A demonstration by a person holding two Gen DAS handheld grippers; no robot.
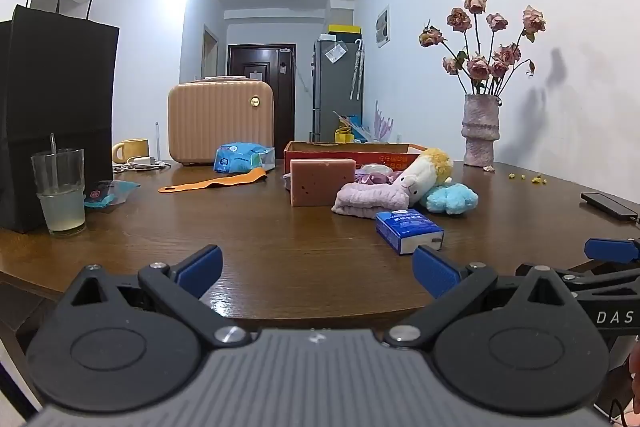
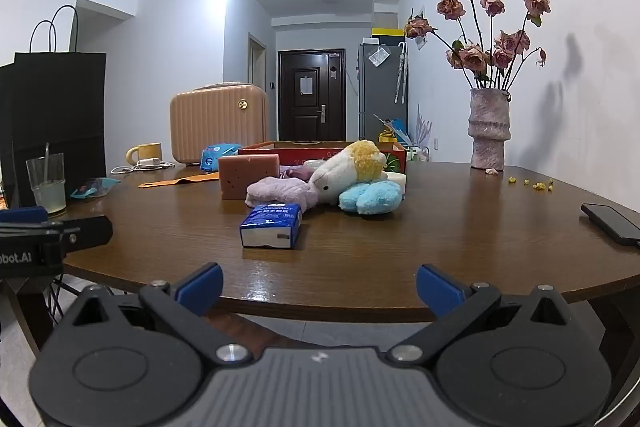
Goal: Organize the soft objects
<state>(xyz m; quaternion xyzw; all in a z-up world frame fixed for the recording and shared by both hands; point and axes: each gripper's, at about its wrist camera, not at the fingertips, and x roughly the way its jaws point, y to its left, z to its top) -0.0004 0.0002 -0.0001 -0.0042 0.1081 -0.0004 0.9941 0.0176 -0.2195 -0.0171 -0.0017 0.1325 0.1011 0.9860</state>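
A heap of soft things lies mid-table: a white and yellow plush toy [image 1: 424, 171] [image 2: 348, 167] with blue feet [image 1: 452, 199] [image 2: 370, 199], a lilac towel [image 1: 372, 199] [image 2: 276, 189], a brown sponge block [image 1: 322, 181] [image 2: 248, 175] and a blue tissue pack [image 1: 408, 229] [image 2: 272, 225]. Behind them stands an open red cardboard box [image 1: 348, 151] [image 2: 316, 149]. My left gripper [image 1: 318, 271] hovers open over the table's near edge, nothing between its fingers. My right gripper [image 2: 320, 289] is open too, just short of the table edge, and shows at the right rim of the left wrist view [image 1: 612, 251].
The brown wooden table [image 2: 440, 235] also carries a black paper bag [image 1: 52, 115], a glass [image 1: 60, 191], a yellow mug [image 1: 130, 149], a peach case [image 1: 220, 123], an orange strap [image 1: 216, 183], a vase of dried roses [image 1: 480, 131] and a phone [image 2: 612, 223].
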